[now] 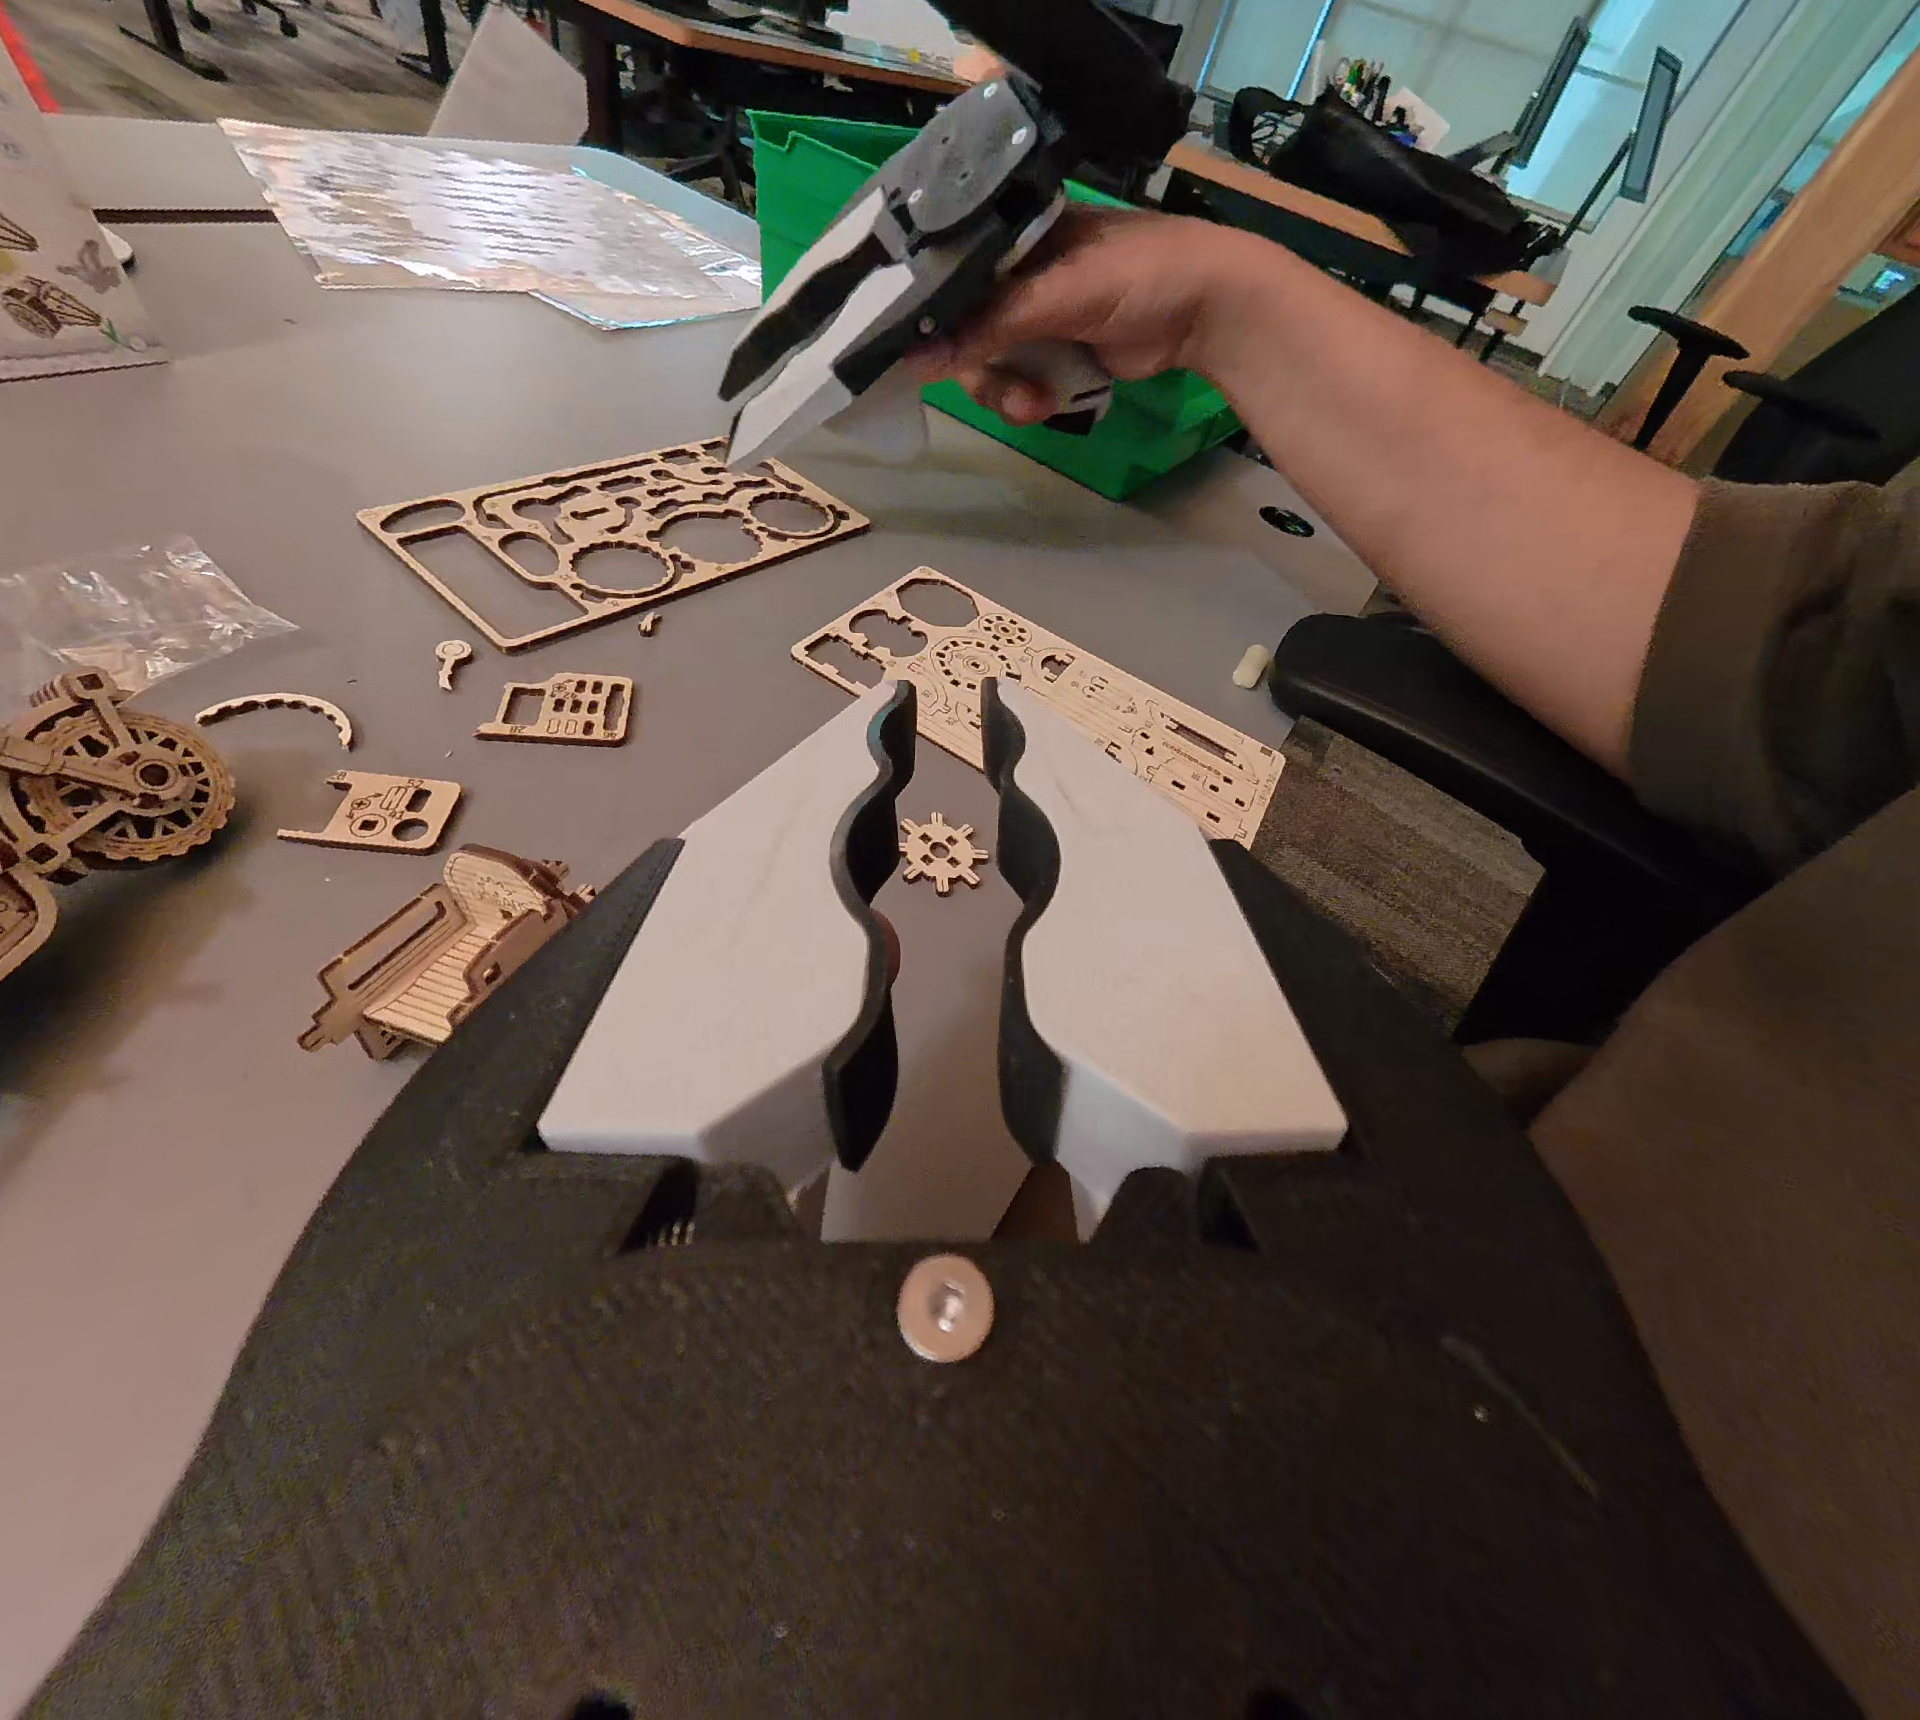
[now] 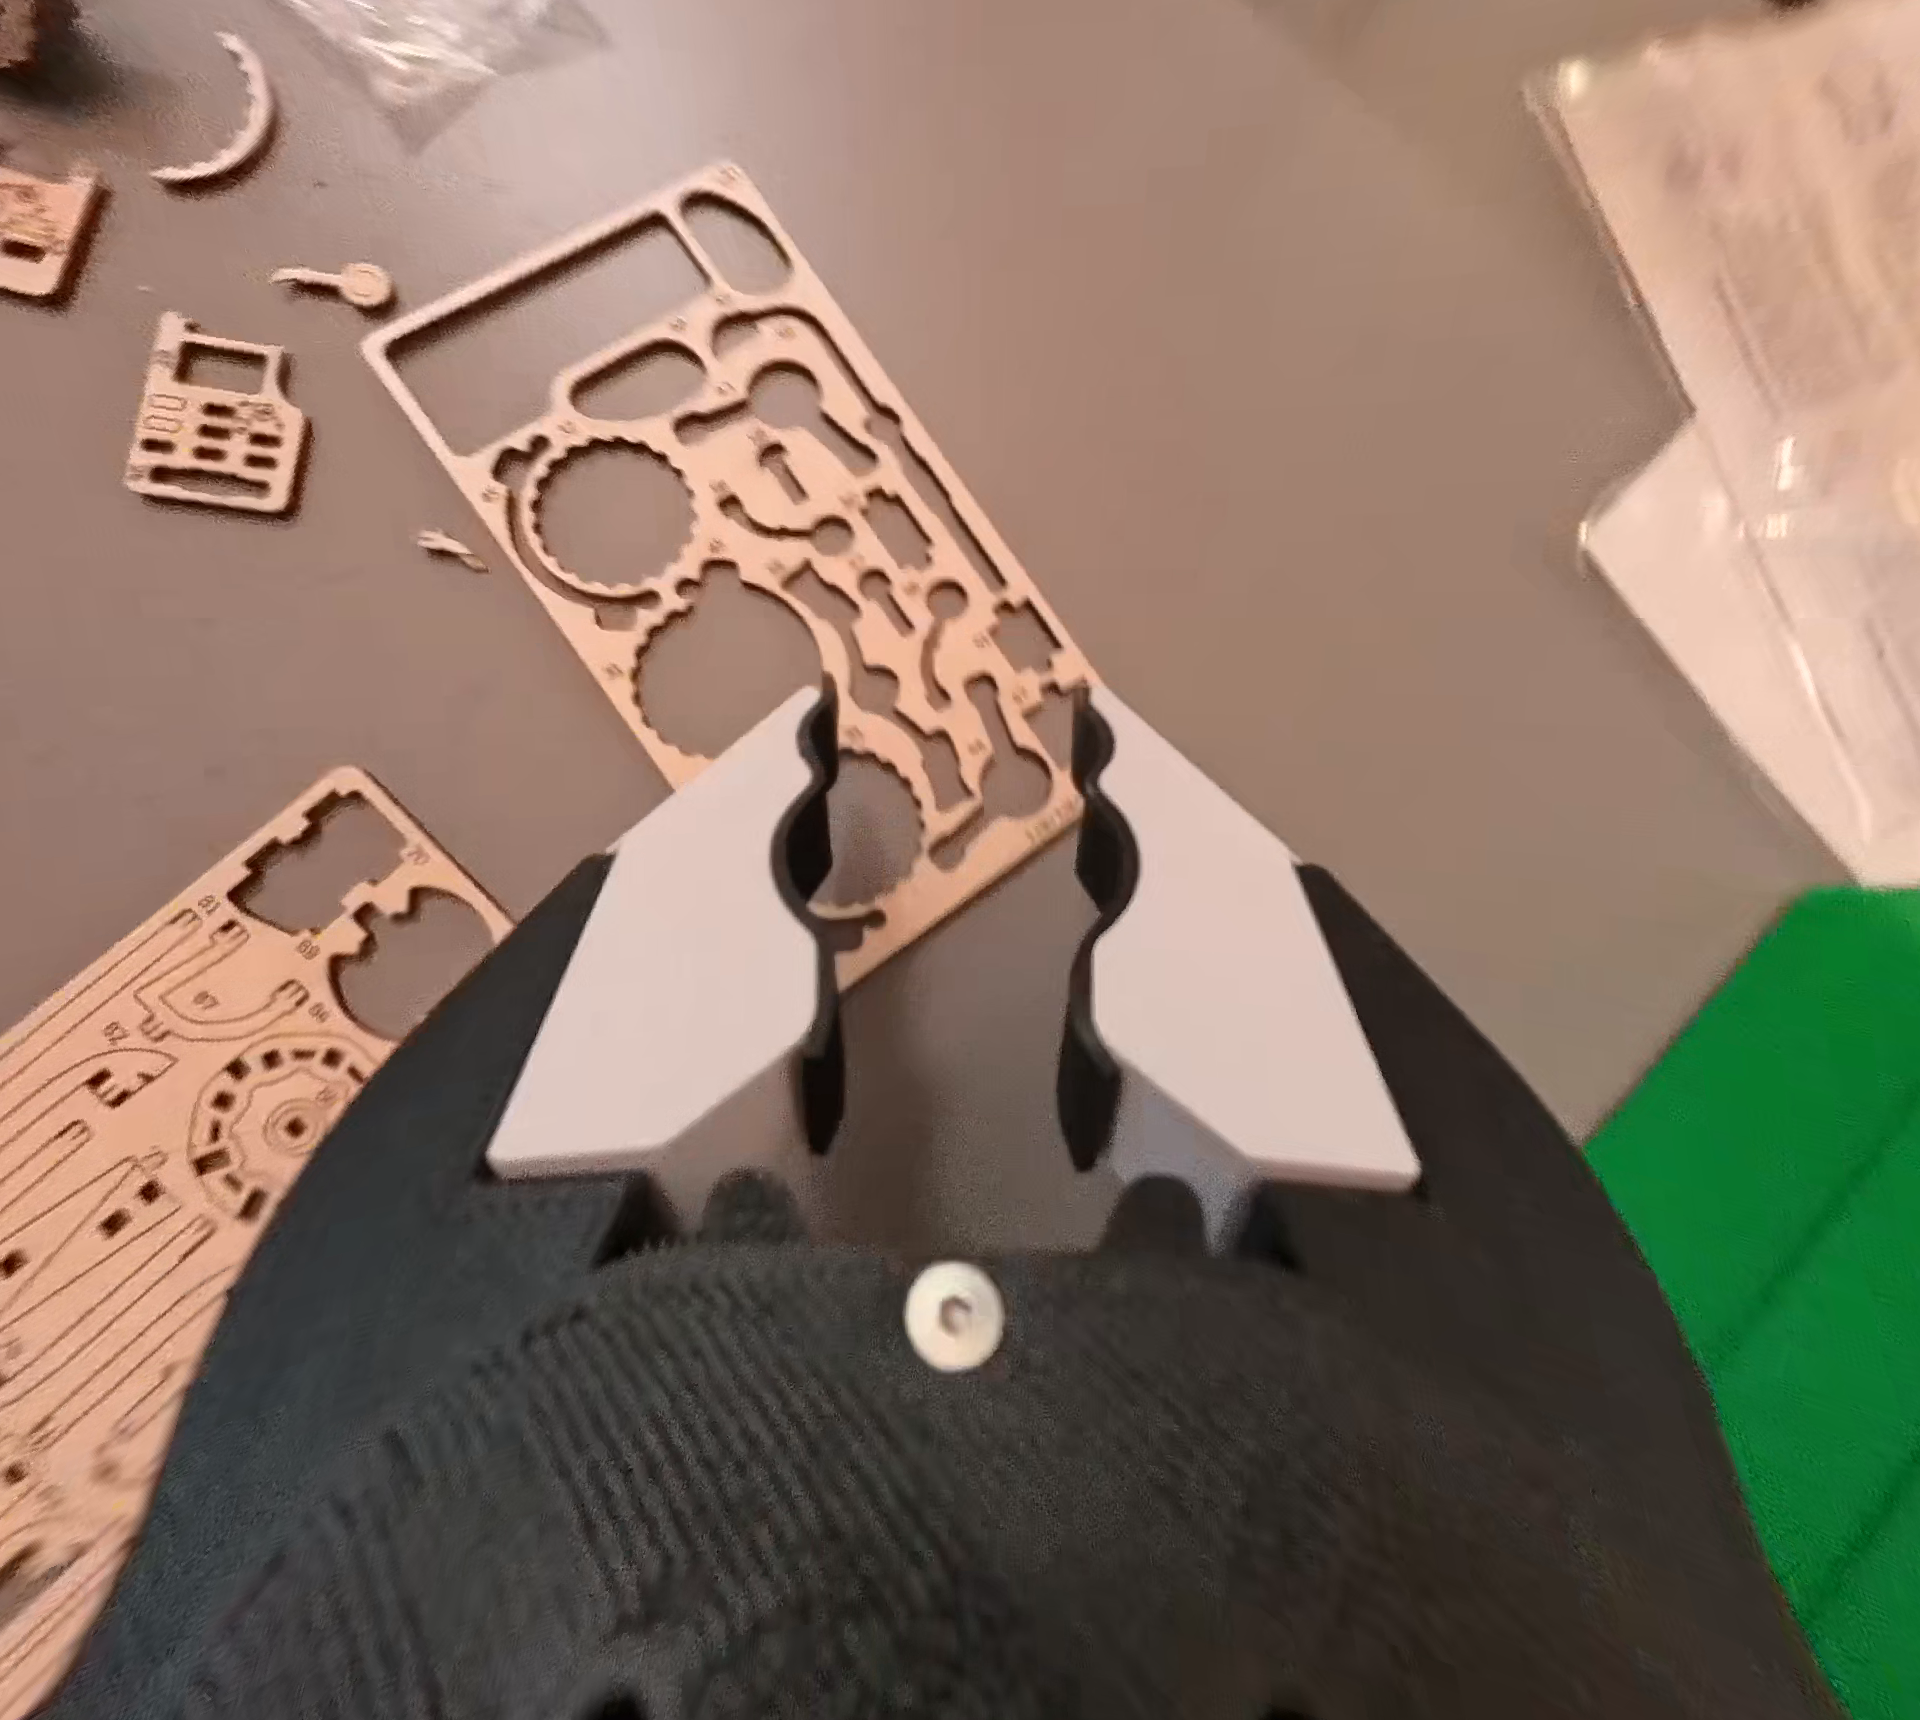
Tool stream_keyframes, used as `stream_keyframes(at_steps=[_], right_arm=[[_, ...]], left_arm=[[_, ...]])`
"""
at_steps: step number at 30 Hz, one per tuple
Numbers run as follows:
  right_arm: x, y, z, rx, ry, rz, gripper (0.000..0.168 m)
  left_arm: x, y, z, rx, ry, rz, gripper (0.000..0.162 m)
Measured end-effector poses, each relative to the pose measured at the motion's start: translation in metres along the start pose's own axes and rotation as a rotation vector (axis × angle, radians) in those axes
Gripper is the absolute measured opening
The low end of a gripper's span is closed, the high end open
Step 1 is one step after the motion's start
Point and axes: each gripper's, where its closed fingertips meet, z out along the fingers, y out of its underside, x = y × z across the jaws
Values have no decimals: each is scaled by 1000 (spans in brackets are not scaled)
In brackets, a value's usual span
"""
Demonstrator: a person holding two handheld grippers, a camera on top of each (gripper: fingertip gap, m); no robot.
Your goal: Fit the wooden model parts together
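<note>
My left gripper (image 1: 948,702) is open and empty, low over the grey table (image 1: 675,382), with a small wooden gear (image 1: 940,851) lying on the table between its fingers. My right gripper (image 2: 954,714) is open and empty above the near corner of an emptied wooden parts sheet (image 2: 790,465). It also shows in the left wrist view (image 1: 740,429), held by a hand above that sheet (image 1: 540,569). A second sheet with parts still in it (image 1: 1101,714) lies just beyond my left gripper and shows at lower left in the right wrist view (image 2: 156,1099).
A partly built wheeled model (image 1: 114,787) stands at the left, with a wooden seat-like assembly (image 1: 457,943) nearer. Loose panels (image 1: 561,709) (image 1: 379,813), an arc piece (image 1: 281,714) and a plastic bag (image 1: 125,610) lie around. A green bin (image 1: 831,184) stands past the table edge, and a chair armrest (image 1: 1455,735) is at the right.
</note>
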Motion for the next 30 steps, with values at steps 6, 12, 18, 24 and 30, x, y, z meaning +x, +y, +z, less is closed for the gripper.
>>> stream_keyframes(at_steps=[6, 12, 18, 24, 30], right_arm=[[-14, 7, 17, -27, -74, -27, 58], [-9, 7, 21, -23, -89, 55, 45], [14, 3, 29, -30, 50, 216, 43], [49, 5, 32, -12, 271, 556, 47], [49, -24, 4, 145, 159, 478, 73]], left_arm=[[0, 0, 0, 0, 1, 0, 9], [1, 1, 1, -4, 4, -2, 9], [0, 1, 1, -5, 3, -5, 9], [0, 1, 0, -4, 3, -1, 9], [-1, 0, 0, -2, 1, -4, 9]])
